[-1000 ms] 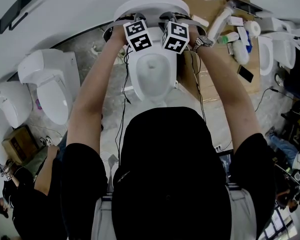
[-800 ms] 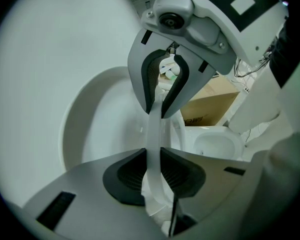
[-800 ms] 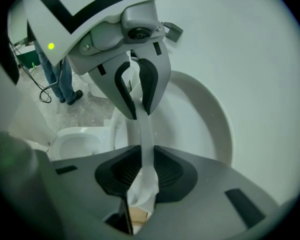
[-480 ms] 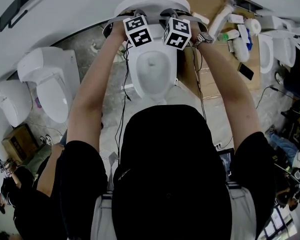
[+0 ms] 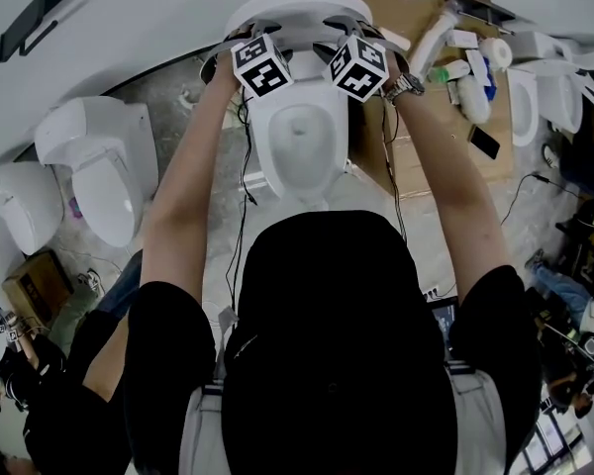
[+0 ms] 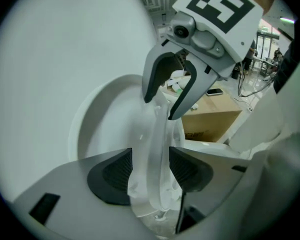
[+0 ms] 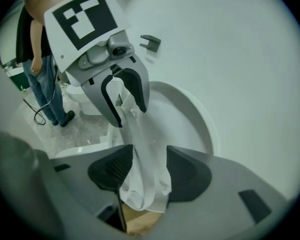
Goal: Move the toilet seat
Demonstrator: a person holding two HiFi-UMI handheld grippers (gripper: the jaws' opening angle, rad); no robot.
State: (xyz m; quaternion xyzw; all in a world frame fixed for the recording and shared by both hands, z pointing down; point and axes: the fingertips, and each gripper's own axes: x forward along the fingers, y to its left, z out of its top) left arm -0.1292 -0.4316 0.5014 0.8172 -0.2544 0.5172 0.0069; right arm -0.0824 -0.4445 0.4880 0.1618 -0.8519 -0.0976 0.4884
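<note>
A white toilet [image 5: 299,137] stands against the wall, its seat [image 6: 152,149] raised upright in front of the lid [image 6: 105,114]. My left gripper [image 6: 150,164] straddles the seat's rim, and its jaws are opening, the pads just off the plastic. My right gripper [image 7: 149,166] straddles the same rim [image 7: 142,154] from the other side, also opening, with the lid [image 7: 180,114] behind it. In the head view both grippers [image 5: 240,40] [image 5: 361,30] reach the top of the raised seat, their marker cubes side by side above the bowl.
Two more white toilets [image 5: 104,166] [image 5: 20,201] stand at the left. A cardboard box [image 5: 445,67] with bottles and a phone [image 5: 486,144] is at the right. Cables trail on the floor. Another person [image 5: 59,394] crouches at the lower left.
The two marker cubes have drawn apart and tilted outward at the top of the seat. The person at the lower left has shifted lower.
</note>
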